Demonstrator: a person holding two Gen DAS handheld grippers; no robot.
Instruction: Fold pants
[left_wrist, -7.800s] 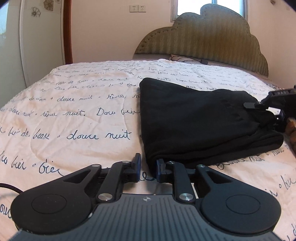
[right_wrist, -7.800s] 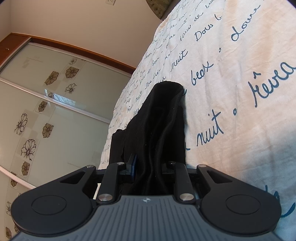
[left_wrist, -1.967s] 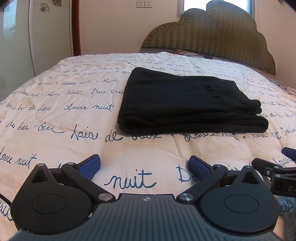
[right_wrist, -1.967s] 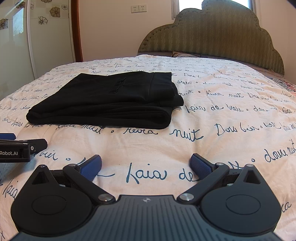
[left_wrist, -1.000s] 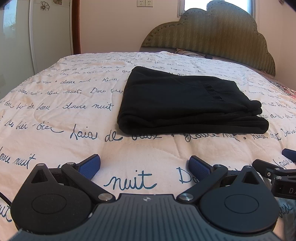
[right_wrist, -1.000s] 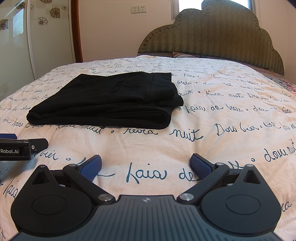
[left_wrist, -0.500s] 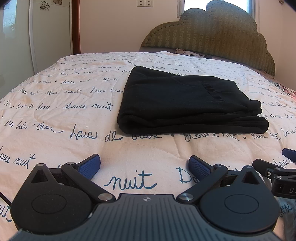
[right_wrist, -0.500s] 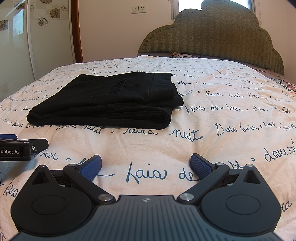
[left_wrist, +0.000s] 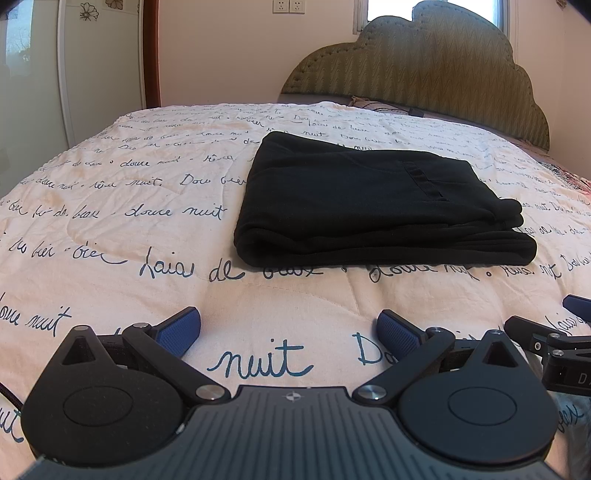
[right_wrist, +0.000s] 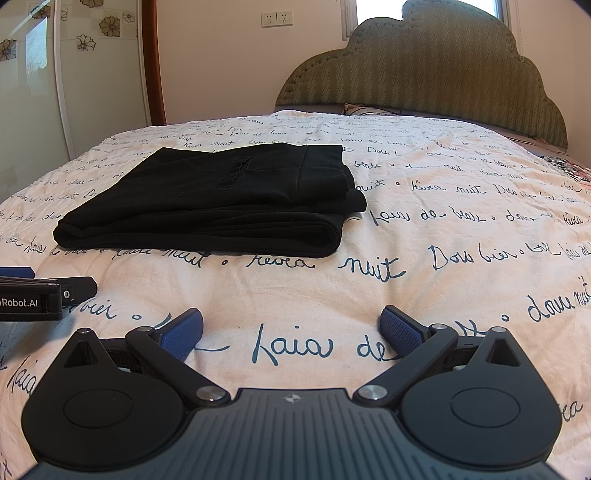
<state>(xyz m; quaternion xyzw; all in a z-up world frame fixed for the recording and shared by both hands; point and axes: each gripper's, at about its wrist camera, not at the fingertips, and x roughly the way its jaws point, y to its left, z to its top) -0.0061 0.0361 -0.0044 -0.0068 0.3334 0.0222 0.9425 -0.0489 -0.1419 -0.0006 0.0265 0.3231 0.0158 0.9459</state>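
Black pants (left_wrist: 369, 206) lie folded in a flat rectangle in the middle of the bed; they also show in the right wrist view (right_wrist: 221, 203). My left gripper (left_wrist: 288, 328) is open and empty, low over the quilt, well short of the pants. My right gripper (right_wrist: 291, 328) is open and empty too, beside it to the right. Each gripper shows at the edge of the other's view: the right one (left_wrist: 554, 343) and the left one (right_wrist: 40, 295).
The bed carries a cream quilt (left_wrist: 110, 221) printed with blue script. A green padded headboard (left_wrist: 424, 81) stands at the far end with a pillow below it. A mirrored wardrobe (right_wrist: 74, 74) lines the left side.
Since 7.8 s ago both grippers let go of the pants and pulled back. Over the last second nothing has visibly moved.
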